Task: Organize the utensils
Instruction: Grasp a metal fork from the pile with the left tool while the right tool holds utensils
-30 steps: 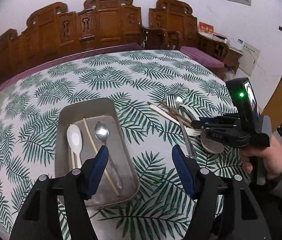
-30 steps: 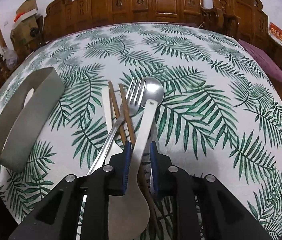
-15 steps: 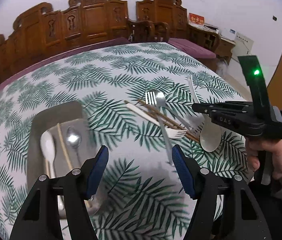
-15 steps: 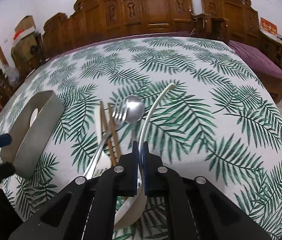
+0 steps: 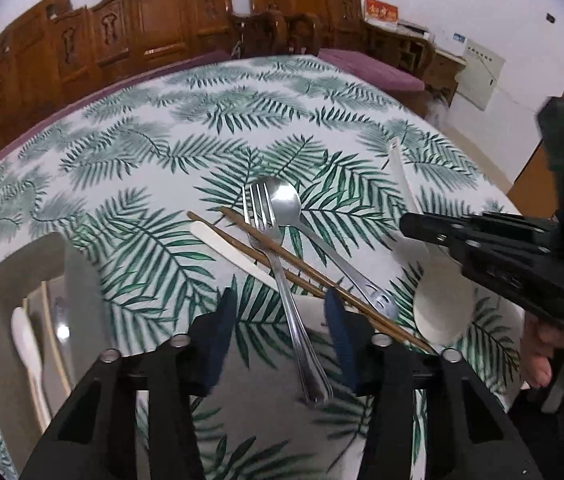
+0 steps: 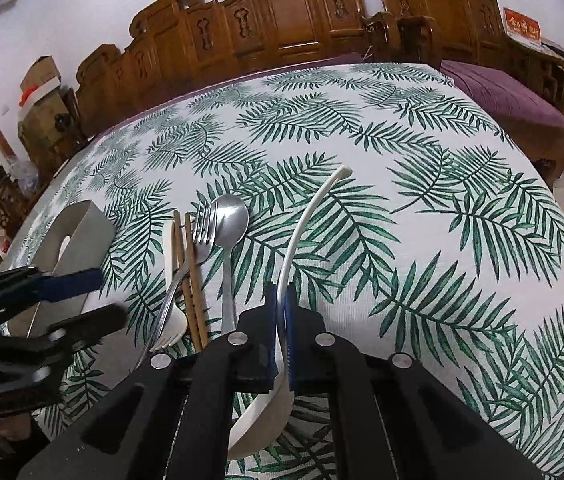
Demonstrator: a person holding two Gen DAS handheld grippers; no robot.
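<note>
My left gripper (image 5: pixel 279 320) hovers low over a pile of utensils on the leaf-print cloth, its jaws closing. The metal fork (image 5: pixel 273 248) has its handle between the blue pads, which do not touch it. Beside it lie a metal spoon (image 5: pixel 286 204), brown chopsticks (image 5: pixel 302 268) and a white plastic fork (image 5: pixel 233 252). My right gripper (image 6: pixel 279 320) is shut on the white spoon (image 6: pixel 302 240), edge-on, handle pointing away, bowl near the camera. The same white spoon (image 5: pixel 442 308) hangs right of the pile. The left gripper (image 6: pixel 93 300) shows at the left of the right wrist view.
A metal tray (image 5: pixel 1 280) at the left holds a white spoon (image 5: pixel 25 344), a chopstick and a metal spoon. Carved wooden chairs (image 6: pixel 290 12) line the table's far side. A person's hand (image 5: pixel 554 356) holds the right gripper near the table's right edge.
My left gripper went right, from above the tray to over the utensil pile, and its jaws narrowed. My right gripper shut on the white spoon and drew it clear of the pile.
</note>
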